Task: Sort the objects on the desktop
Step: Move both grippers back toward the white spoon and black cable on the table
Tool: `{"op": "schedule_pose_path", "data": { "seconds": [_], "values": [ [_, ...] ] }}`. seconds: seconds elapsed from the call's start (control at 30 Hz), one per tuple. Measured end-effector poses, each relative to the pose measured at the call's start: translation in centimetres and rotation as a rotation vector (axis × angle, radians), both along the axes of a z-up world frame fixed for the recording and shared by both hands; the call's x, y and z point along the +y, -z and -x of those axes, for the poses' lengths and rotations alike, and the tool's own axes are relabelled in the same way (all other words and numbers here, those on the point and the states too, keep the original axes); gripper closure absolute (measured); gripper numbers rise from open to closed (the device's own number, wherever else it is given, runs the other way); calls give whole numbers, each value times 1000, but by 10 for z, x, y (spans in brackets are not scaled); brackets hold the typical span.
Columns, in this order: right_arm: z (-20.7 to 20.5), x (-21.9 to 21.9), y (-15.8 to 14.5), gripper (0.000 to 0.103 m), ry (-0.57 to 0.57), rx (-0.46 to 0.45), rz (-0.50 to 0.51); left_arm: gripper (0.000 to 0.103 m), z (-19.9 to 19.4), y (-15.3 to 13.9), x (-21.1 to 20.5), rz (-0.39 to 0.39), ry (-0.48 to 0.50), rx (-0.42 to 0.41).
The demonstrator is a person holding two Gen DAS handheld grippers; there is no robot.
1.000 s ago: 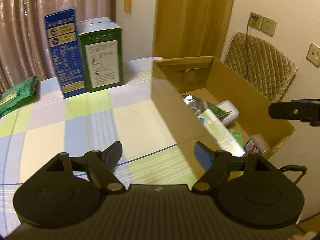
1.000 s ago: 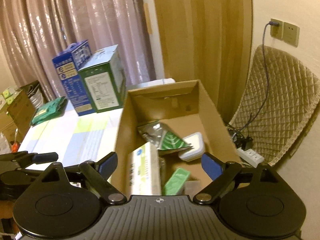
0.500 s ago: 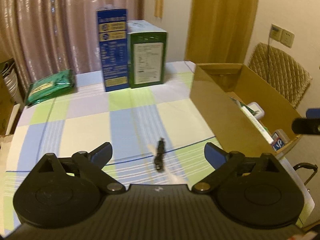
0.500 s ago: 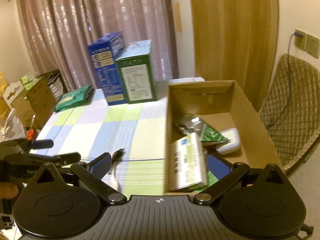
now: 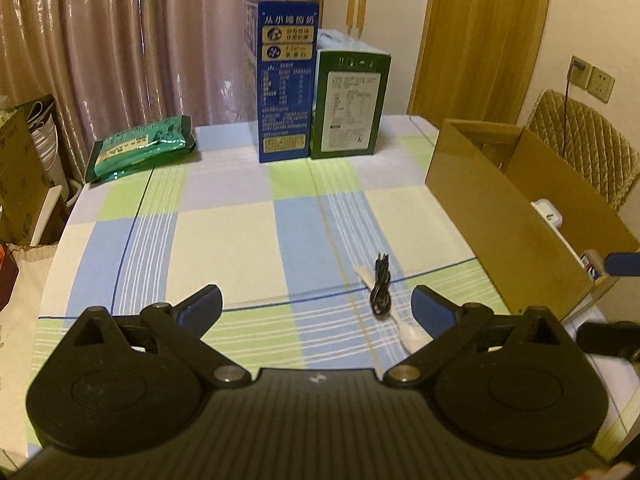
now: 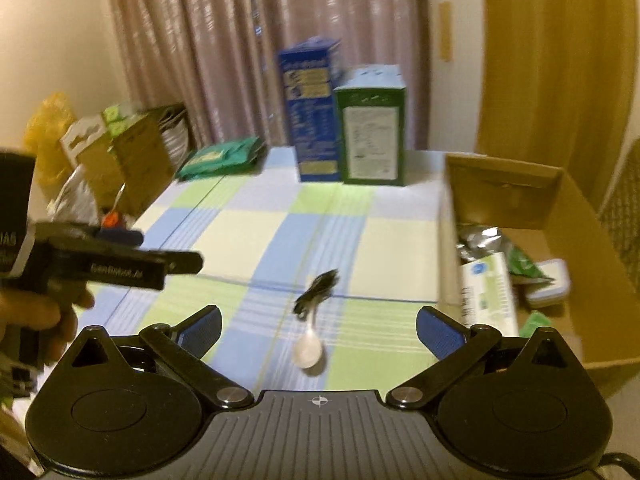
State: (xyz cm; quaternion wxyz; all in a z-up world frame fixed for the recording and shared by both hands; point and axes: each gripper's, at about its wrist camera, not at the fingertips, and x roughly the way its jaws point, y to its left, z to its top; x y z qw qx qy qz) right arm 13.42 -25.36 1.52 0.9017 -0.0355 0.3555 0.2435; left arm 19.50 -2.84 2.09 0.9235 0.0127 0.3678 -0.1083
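Note:
A coiled black cable [image 5: 380, 289] lies across a white spoon [image 5: 410, 338] on the checked tablecloth [image 5: 224, 232], near the front edge. My left gripper [image 5: 316, 304] stands open above the cloth, with the cable just inside its right finger and nothing held. My right gripper [image 6: 320, 322] is open too, with the cable [image 6: 318, 292] and the spoon [image 6: 308, 350] lying below between its fingers. The open cardboard box [image 5: 500, 216] stands at the table's right. In the right wrist view the box [image 6: 508, 196] holds a white-green carton [image 6: 488, 296], a silver pouch [image 6: 480, 240] and a white case [image 6: 552, 284].
A blue carton [image 5: 286, 80] and a green carton [image 5: 348, 104] stand upright at the back. A green packet [image 5: 140, 152] lies at the back left. Boxes and bags are stacked left of the table [image 6: 120, 160]. A hand [image 6: 40, 312] holds the left gripper.
Both views have swung left, from the cardboard box to the tablecloth. The cable and spoon have come into view. Both pairs of jaws have spread wider.

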Motion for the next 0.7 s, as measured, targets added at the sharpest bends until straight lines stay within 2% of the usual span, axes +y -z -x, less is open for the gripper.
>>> {"op": "schedule_pose_path", "data": {
  "seconds": [0.17,0.43,0.53,0.7],
  "values": [
    [-8,18,33,2,-29,44,4,4,-8,7,4,1,2,20],
    [-34,35,89,4,-73,82,81,4,-26,15,4,-6,-2,32],
    [-43,41,106,14,-102,89,112,4,-31,19,2,-1,4,36],
    [-66,44,120,27,-109,122,87,4,-40,30,0,-8,14,50]
  ]
}}
